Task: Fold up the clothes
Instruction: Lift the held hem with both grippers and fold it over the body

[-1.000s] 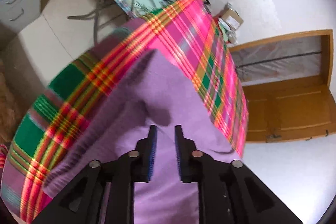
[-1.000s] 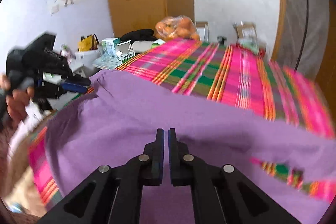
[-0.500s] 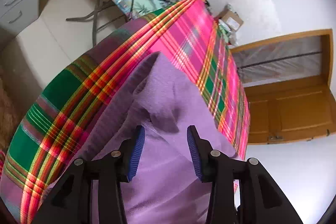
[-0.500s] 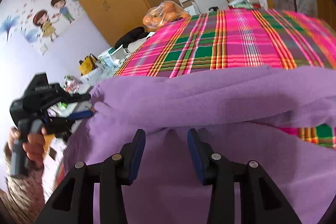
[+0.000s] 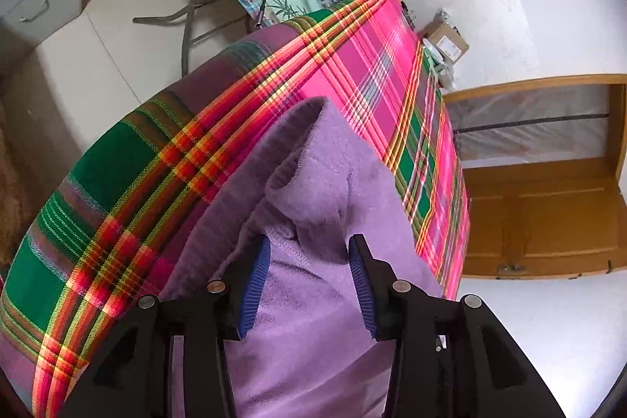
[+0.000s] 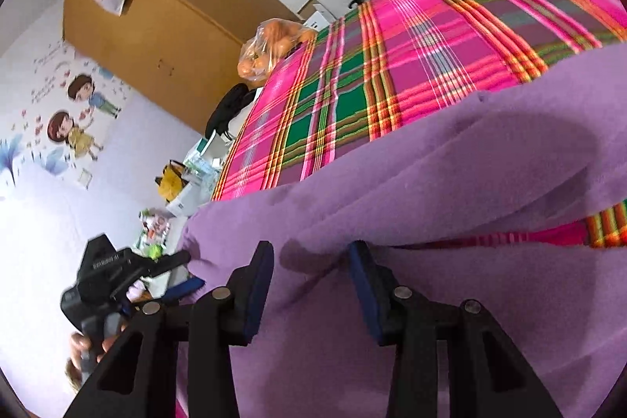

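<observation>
On the plaid bedspread [image 5: 352, 73] the purple fleece garment [image 5: 313, 300] lies directly beneath both grippers, left gripper [image 5: 309, 277] parted over its folded corner, right gripper [image 6: 311, 281] closing around a ridge, unclamped.

My left gripper [image 5: 309, 277] is standing with its jaws apart over the purple garment [image 5: 313, 183], where 1 second ago they were nearly together. My right gripper [image 6: 311, 281], shut 1 second ago, is now closing again after opening wide, with cloth lying between its jaws. Its view is rolling, so the plaid cloth [image 6: 352, 85] is tilting.
</observation>
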Motion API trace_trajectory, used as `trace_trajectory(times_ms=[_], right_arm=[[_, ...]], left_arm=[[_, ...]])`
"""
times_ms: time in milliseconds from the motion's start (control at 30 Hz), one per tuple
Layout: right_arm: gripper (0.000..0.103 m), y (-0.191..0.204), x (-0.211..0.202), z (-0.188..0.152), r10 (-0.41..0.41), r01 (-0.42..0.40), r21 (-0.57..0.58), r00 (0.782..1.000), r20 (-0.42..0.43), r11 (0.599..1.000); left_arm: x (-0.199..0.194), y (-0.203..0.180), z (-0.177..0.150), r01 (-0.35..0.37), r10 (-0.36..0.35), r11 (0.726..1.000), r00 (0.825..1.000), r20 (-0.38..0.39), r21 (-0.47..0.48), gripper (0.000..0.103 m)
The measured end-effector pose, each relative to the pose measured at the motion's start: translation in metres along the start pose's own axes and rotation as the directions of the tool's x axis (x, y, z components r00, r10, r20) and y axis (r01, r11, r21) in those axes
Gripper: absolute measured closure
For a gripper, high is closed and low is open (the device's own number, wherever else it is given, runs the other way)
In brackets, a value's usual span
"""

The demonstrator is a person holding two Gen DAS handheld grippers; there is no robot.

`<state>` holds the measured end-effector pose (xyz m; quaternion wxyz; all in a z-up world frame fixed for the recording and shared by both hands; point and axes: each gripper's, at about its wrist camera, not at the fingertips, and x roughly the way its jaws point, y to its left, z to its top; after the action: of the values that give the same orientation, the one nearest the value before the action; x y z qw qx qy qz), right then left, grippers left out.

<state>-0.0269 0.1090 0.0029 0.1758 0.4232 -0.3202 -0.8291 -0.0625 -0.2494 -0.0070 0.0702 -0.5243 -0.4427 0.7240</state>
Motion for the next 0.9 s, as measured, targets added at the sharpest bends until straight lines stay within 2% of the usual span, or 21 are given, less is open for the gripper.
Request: trace_trajectory(times_ms=[100,200,333,600,900], right_arm=[[0.093,-0.006,0.005,0.001,0.008,-0.007,0.030,1.000,-0.017,1.000],[0.097,-0.006,-0.001,0.000,0.028,-0.029,0.029,0.999,0.018,0.999],[0.097,0.007,-0.011,-0.002,0.026,-0.025,-0.013,0.998,0.055,1.000],[0.099,0.017,-0.043,-0.008,0.067,-0.066,-0.018,0.992,0.107,0.998],[0.099,-0.003,-0.047,-0.032,0.075,-0.077,0.055,0.996,0.041,0.996]], left_arm=[[0.000,0.000,0.000,0.004,-0.004,1.000,1.000,0.004,-0.006,0.062],[-0.002,0.001,-0.001,0.016,-0.016,1.000,1.000,0.017,-0.013,0.062],[-0.005,0.000,-0.002,0.022,-0.022,1.000,0.999,0.040,-0.003,0.071],[-0.002,0.003,-0.004,0.050,-0.049,0.998,0.998,0.027,-0.028,0.071],[0.004,0.007,-0.003,0.058,-0.058,0.997,0.998,0.016,-0.051,0.069]])
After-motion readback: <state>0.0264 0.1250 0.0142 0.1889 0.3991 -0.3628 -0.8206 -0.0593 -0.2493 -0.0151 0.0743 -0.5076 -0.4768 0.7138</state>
